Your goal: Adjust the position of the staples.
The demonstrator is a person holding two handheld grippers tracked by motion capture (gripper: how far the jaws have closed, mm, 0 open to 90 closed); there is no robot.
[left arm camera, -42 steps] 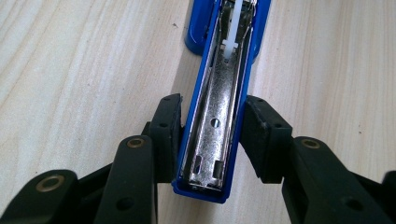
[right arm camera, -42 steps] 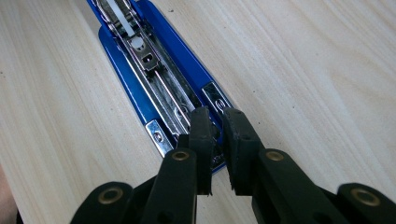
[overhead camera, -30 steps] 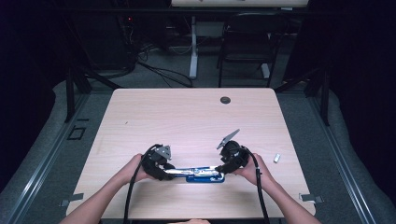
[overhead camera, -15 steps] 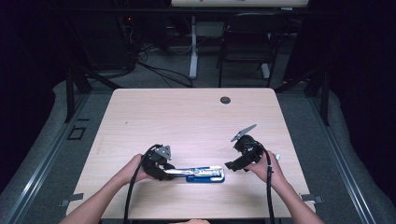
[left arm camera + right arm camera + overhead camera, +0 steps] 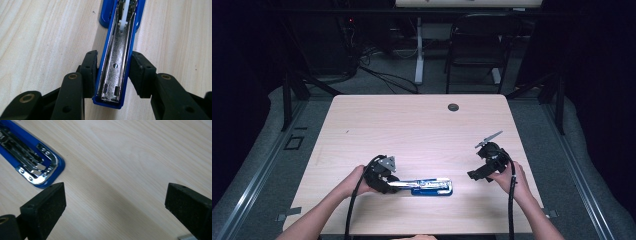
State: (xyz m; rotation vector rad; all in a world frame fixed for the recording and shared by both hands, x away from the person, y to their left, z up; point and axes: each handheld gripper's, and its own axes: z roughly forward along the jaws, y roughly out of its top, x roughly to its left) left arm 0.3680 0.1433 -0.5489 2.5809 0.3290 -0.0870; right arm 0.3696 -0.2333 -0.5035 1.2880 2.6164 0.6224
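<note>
The stapler (image 5: 424,186), a blue one swung fully open, lies flat near the front edge of the bench (image 5: 412,125), its long axis running left to right. At its left end the left gripper (image 5: 387,184) pinches it: in the left gripper view the two black fingers (image 5: 90,72) press on the blue side walls of the stapler (image 5: 117,62), probably to keep it from sliding while the other end is worked on. That view shows the bright metal staple channel, with a white plastic pusher further up it, inside the blue shell. Farther right, the right gripper (image 5: 477,175) hangs just above the wood, a little apart from the stapler's far end. Its fingers (image 5: 47,205) have just been opening and stand spread wide, with only bare bench between them. In the right gripper view the stapler's (image 5: 32,162) rounded blue tip with its shiny anvil plate lies to the upper left, beyond the fingers.
</note>
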